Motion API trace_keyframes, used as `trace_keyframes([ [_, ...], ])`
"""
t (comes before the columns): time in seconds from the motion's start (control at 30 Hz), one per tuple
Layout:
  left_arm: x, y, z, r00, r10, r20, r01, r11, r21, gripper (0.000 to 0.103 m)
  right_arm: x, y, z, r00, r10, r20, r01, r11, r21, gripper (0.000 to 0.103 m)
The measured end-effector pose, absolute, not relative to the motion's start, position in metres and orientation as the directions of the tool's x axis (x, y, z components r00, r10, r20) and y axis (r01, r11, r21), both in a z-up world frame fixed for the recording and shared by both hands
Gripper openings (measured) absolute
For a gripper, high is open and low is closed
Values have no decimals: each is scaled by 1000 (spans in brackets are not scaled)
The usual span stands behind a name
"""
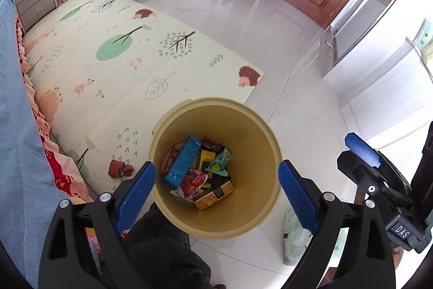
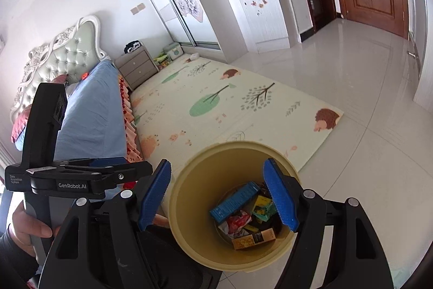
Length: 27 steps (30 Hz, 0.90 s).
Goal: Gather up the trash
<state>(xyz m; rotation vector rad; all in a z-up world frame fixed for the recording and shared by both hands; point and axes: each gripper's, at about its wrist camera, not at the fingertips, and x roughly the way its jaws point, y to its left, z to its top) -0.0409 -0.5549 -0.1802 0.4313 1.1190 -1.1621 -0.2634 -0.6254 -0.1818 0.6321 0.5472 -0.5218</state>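
Trash — one bin (image 1: 216, 218), two boxes (image 1: 181, 163) inside

1. "GenRobot.AI" stands in white letters on the black body of the left gripper (image 2: 75, 184), at the near left in the right wrist view.
2. "Data Acquisition System" stands in small white letters on the left end of the same body.
3. "DAS" stands on a small black plate on the right gripper (image 1: 401, 232), at the near right in the left wrist view.
4. The print on the packages in the yellow bin (image 1: 216, 224) is too small to read.

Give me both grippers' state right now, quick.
Left gripper: open, holding nothing, above the bin.
Right gripper: open, holding nothing, also above it.
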Motion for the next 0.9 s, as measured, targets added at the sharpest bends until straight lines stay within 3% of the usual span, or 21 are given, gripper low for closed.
trace_keyframes([
  [0.23, -27, -497, -104, 115, -656, -746, 880, 416, -231, 94, -226, -588, -97, 817, -318, -481, 498, 810, 309, 70],
  [0.37, -7, -443, -64, 253, -700, -668, 853, 487, -188, 98, -198, -556, -62, 873, -268, -408, 398, 874, 278, 73],
  [0.63, 32, -325, -14, 535, -652, -537, 726, 680, -101, 99, -121, -478, -19, 942, -91, -324, 171, 959, 228, 77],
  [0.9, 59, -230, 5, 674, -578, -461, 595, 794, -126, 99, -62, -411, -1, 957, 63, -284, -6, 980, 198, 81],
])
